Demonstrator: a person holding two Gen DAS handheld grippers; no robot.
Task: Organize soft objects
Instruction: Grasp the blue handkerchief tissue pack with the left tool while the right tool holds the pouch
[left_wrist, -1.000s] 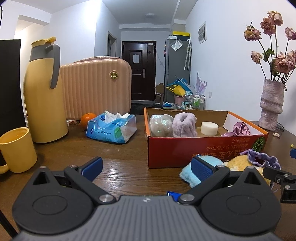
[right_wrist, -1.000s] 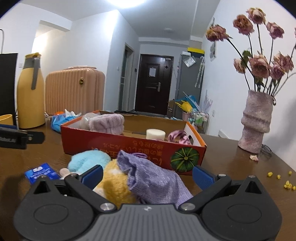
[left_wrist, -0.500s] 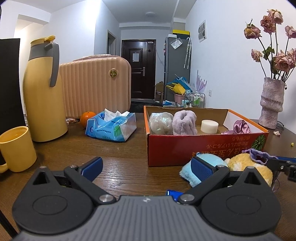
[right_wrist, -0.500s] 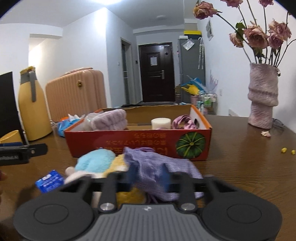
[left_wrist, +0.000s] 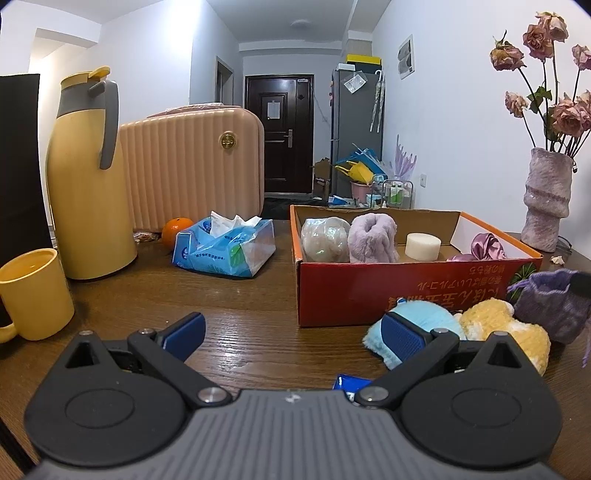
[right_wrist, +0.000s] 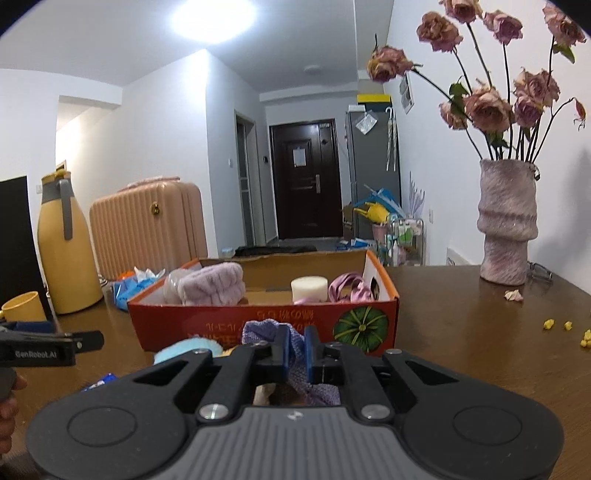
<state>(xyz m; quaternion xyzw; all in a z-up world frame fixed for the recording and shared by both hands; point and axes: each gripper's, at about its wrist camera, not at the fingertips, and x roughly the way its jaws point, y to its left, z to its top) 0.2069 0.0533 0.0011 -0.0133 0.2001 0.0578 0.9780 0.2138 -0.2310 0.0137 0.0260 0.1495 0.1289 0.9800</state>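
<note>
My right gripper (right_wrist: 295, 350) is shut on a purple knitted pouch (right_wrist: 264, 332) and holds it lifted in front of the red cardboard box (right_wrist: 229, 326). The pouch also shows in the left wrist view (left_wrist: 550, 302), raised at the far right. A blue plush (left_wrist: 421, 314) and a yellow plush (left_wrist: 498, 321) lie on the table before the box (left_wrist: 369, 291). The box holds a lilac fluffy item (left_wrist: 373, 240), a wrapped ball (left_wrist: 325, 240), a white round puff (left_wrist: 423, 245) and a pink satin scrunchie (left_wrist: 487, 247). My left gripper (left_wrist: 291, 330) is open and empty, low over the table.
A yellow mug (left_wrist: 33, 291), yellow thermos (left_wrist: 88, 177), pink suitcase (left_wrist: 192, 170), orange (left_wrist: 177, 229) and blue tissue pack (left_wrist: 225, 247) stand on the left. A vase of dried roses (right_wrist: 506, 229) stands at the right. A small blue packet (left_wrist: 351, 382) lies near my left gripper.
My right gripper closed on the purple pouch and has lifted it off the yellow plush. The left gripper has stayed open and nearly still.
</note>
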